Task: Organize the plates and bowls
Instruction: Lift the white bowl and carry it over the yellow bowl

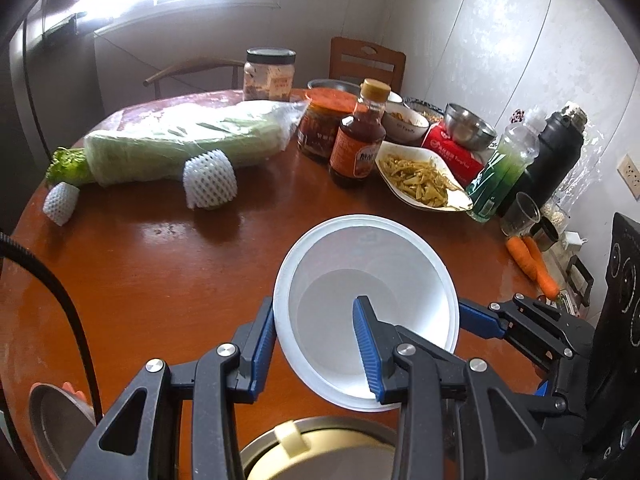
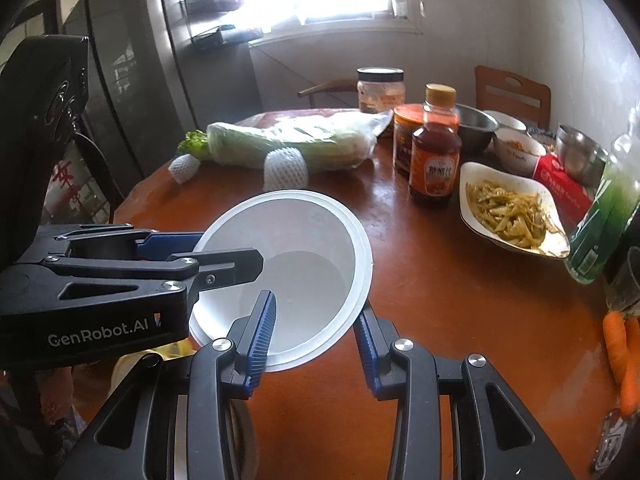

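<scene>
Above the tabletop [image 1: 160, 264] | white bowl [image 1: 366, 308] clamped by left gripper [image 1: 316, 344] and right gripper [image 2: 316, 340] jaws | steel bowls at 1 o'clock [image 1: 468, 128] unsorted | early

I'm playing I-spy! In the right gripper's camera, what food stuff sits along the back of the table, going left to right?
Wrapped cabbage → brown sauce bottle → plate of yellow-green shredded food → green bottle.

Glossy wooden table [image 1: 160, 264], seemingly plastic bowl [image 1: 400, 248]
</scene>
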Tool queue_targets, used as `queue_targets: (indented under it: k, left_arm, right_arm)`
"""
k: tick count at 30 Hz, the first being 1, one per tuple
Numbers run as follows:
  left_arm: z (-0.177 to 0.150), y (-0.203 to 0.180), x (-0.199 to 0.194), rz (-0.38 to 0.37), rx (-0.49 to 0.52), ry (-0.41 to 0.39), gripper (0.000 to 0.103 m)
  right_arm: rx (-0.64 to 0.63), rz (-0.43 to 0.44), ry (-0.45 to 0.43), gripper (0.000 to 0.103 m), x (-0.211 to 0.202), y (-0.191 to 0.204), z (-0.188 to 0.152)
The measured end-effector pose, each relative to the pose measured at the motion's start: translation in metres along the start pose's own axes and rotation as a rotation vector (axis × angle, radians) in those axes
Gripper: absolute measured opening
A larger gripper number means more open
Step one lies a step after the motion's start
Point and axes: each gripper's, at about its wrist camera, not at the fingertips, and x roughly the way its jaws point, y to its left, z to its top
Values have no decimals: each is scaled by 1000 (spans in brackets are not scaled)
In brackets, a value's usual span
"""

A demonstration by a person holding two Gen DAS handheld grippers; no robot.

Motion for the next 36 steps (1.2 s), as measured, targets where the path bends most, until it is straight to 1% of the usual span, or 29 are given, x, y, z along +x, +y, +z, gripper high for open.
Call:
queue_targets:
  k: [10, 21, 36]
  left_arm:
    - [-13, 9, -34, 14, -3, -53, 39]
    - [-33, 14, -71, 12, -8, -108, 39]
    - [-61, 17, -101, 11, -5, -144, 39]
  right_arm:
    - [-40, 2, -35, 40, -21, 29, 0]
    - [-81, -3, -72, 40, -45, 57, -8]
    - [-113, -8, -104, 41, -70, 87, -30]
